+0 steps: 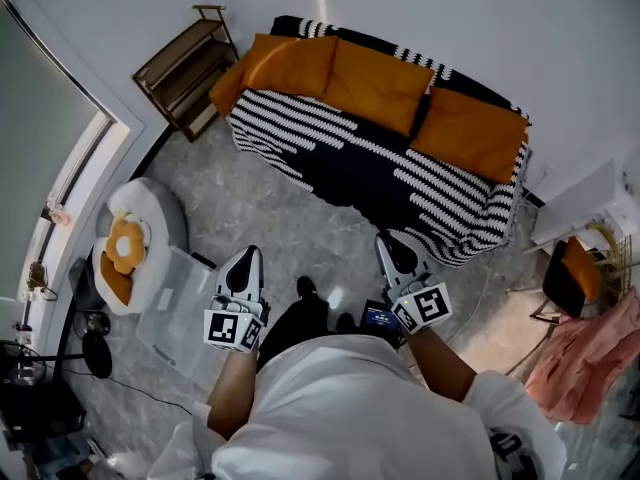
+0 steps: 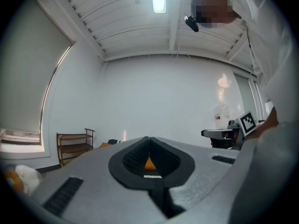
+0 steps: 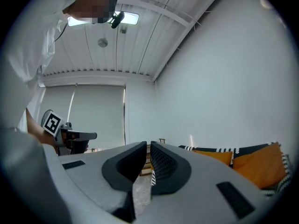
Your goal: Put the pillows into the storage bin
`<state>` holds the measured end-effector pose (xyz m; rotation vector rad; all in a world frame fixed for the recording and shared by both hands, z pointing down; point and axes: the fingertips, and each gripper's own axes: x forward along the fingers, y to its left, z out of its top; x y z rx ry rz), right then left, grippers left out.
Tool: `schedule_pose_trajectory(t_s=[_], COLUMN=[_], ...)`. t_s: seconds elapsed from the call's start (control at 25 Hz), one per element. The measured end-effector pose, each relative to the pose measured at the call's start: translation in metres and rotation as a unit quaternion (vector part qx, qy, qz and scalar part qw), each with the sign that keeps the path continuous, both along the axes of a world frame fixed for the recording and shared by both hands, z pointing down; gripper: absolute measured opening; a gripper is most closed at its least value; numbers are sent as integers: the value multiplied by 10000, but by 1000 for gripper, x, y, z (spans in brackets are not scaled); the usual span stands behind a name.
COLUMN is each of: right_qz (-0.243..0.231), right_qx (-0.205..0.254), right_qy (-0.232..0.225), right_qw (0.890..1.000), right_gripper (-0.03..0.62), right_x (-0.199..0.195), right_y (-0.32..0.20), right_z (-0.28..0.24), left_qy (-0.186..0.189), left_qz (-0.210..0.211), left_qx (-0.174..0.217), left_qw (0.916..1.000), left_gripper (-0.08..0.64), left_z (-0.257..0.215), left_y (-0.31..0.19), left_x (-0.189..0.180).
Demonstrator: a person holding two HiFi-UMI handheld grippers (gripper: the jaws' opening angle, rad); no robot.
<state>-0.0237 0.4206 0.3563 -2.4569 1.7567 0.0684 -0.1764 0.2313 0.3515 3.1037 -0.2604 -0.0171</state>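
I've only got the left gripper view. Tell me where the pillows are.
Observer: Three orange pillows lean along the back of the striped sofa, ahead of the person.
Operator: Now find me the storage bin.
Observer: A clear storage bin sits on the floor at the person's left, beside a white round seat.
Operator: Report the right claw.
Observer: The right claw is all but closed, with nothing between its jaws.

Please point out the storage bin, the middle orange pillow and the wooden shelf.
storage bin (image 1: 168, 316): head view, clear wall.
middle orange pillow (image 1: 372, 86): head view, centre.
wooden shelf (image 1: 183, 66): head view, upper board.
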Motion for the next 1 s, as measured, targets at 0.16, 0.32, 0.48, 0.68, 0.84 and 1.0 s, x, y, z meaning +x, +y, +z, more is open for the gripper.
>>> schedule_pose_trajectory(t_s=[0.16,0.32,0.48,0.68,0.84,1.0], right_qz=[-39,-61,-88,-92,-147,-139], right_qx=[30,-15,-29,-46,-108,-213], right_qy=[-40,-90,-89,-87,-36,-66], right_qw=[10000,9999,9999,9999,9998,9997], right_gripper=[46,46,46,46,46,46], right_x=[13,31,56,94,123,159], right_y=[-13,-30,-60,-111,-164,-215], right_z=[2,5,4,-3,-11,-13], left_qy=[75,52,84,95,49,52], left_qz=[36,76,17,-17,42,117], left_qx=[-259,-246,-343,-430,-421,-411], left_qw=[9996,9997,9994,9990,9991,9991], left_gripper=[9,9,9,9,9,9], left_z=[3,7,13,15,14,10], left_y=[-9,-27,-61,-115,-166,-215], left_x=[15,37,58,94,127,162])
